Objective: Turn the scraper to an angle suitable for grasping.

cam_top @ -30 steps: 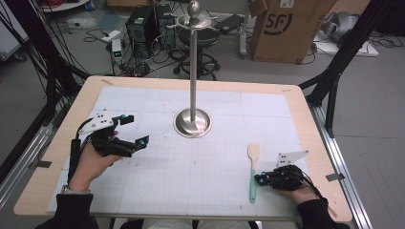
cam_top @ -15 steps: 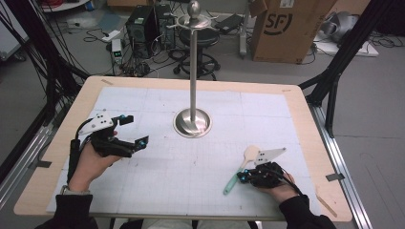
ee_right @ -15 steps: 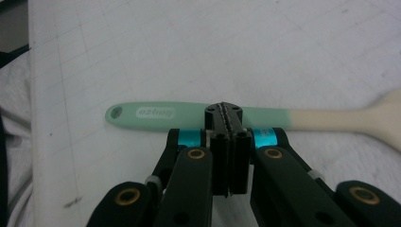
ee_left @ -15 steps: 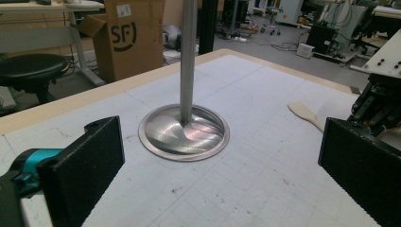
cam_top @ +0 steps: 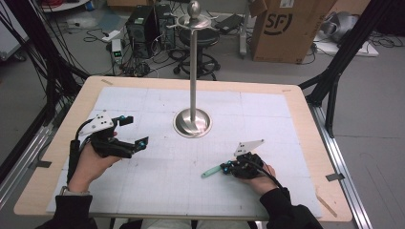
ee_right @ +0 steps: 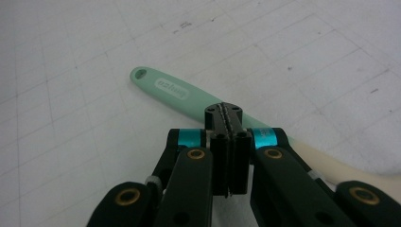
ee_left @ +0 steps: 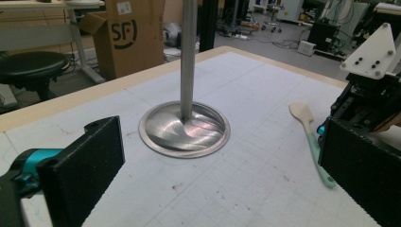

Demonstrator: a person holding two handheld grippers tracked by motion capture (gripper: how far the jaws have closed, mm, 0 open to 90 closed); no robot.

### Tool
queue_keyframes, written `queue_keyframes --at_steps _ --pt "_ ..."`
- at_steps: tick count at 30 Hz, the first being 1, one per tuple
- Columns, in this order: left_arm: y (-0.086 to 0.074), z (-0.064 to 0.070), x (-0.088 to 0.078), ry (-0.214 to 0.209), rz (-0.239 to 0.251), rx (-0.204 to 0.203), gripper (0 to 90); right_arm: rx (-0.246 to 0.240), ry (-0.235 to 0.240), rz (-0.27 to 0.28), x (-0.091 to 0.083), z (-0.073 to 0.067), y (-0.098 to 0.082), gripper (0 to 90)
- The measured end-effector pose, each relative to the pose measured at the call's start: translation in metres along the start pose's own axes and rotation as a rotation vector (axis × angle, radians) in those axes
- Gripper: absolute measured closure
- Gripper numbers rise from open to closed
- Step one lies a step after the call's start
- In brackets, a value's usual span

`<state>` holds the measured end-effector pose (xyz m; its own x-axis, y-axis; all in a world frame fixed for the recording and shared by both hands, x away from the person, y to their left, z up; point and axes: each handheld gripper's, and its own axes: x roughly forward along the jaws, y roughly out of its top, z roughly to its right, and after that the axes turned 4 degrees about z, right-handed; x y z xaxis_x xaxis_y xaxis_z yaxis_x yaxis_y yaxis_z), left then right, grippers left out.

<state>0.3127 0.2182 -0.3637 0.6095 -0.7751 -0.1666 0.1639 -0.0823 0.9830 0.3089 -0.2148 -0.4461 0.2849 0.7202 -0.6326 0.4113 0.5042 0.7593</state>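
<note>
A spatula with a mint-green handle [cam_top: 209, 172] [ee_right: 171, 88] and cream blade [ee_left: 301, 112] lies flat on the white gridded mat [cam_top: 157, 191], front right. My right gripper [cam_top: 224, 168] [ee_right: 223, 111] is shut, pads pressed together, and its tips sit over the middle of the handle, which runs crosswise under them. Whether they touch it I cannot tell. My left gripper [cam_top: 134, 130] [ee_left: 222, 189] hovers open over the mat's left side with nothing between its jaws, facing the metal stand [cam_top: 192, 121] [ee_left: 184, 130].
The stand's pole [cam_top: 193, 62] rises from a round steel base at the mat's centre. The wooden table edge [cam_top: 305, 109] frames the mat. A cardboard box [cam_top: 286, 28], a stool and cables lie beyond the far edge.
My right gripper has slid leftward along the front of the mat. The spatula has swung with it, from lying near-to-far to lying crosswise with its handle pointing left. The left gripper stayed put.
</note>
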Motion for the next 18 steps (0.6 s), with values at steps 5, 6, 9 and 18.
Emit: queue_keyframes --at_steps 5,6,9,18 --pt "0.001 0.0 -0.002 0.004 0.008 0.0 1.7 0.019 -0.003 0.079 -0.01 0.014 0.008 90.0" --pt "0.001 -0.001 -0.003 0.005 0.011 0.0 1.7 0.019 -0.003 0.079 -0.01 0.014 0.008 90.0" --pt "0.0 -0.001 -0.004 0.006 0.01 -0.001 1.7 0.073 -0.08 0.1 -0.019 0.038 0.01 90.0" --pt "-0.006 0.0 -0.005 0.016 -0.017 -0.006 1.7 0.099 -0.184 0.066 -0.016 0.069 0.009 90.0"
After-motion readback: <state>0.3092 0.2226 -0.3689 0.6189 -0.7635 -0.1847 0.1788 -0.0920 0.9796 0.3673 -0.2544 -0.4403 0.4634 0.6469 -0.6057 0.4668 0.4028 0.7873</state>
